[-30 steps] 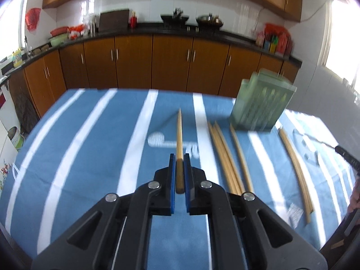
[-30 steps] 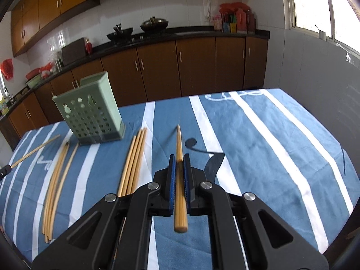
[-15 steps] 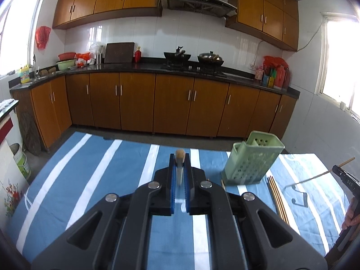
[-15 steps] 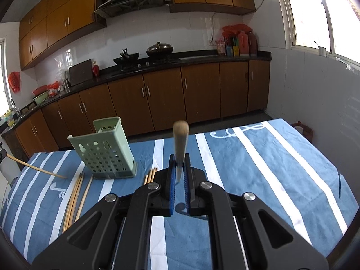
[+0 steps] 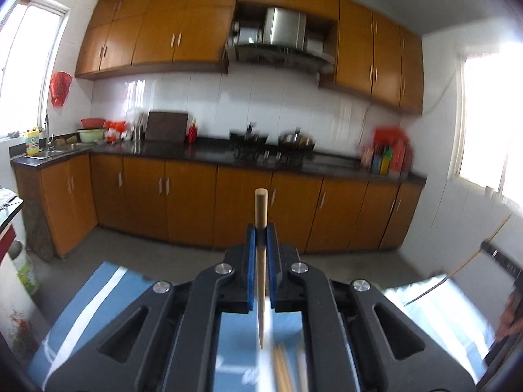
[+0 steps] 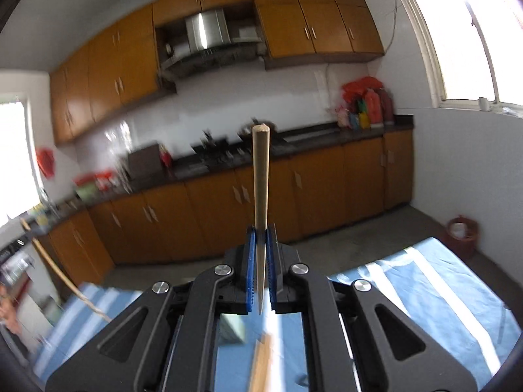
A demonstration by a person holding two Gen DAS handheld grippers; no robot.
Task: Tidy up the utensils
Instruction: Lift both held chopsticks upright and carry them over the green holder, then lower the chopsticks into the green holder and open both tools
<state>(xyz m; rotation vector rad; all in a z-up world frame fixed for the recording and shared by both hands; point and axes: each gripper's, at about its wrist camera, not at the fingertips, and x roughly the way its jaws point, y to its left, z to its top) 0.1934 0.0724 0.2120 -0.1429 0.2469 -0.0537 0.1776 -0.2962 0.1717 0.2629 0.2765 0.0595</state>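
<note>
My left gripper (image 5: 260,232) is shut on a wooden chopstick (image 5: 261,215) that stands upright, thick end up, thin tip pointing down toward the table. My right gripper (image 6: 260,232) is shut on another wooden chopstick (image 6: 260,176), also upright with its thick end up. Both are lifted high above the blue striped tablecloth (image 5: 98,294). Several loose chopsticks (image 5: 282,372) lie blurred on the cloth below the left gripper. A bit of the green utensil holder (image 6: 232,326) shows under the right gripper. The right gripper's chopstick also shows at the right of the left view (image 5: 470,258).
Brown kitchen cabinets (image 5: 183,202) and a dark counter (image 5: 209,153) run along the far wall. A red bin (image 6: 461,232) stands on the floor beyond the table's right corner. The other hand's chopstick (image 6: 55,268) crosses the left of the right wrist view.
Both grippers have tilted upward and risen, each still holding its chopstick, now upright. The table and the green holder have dropped to the bottom of both views.
</note>
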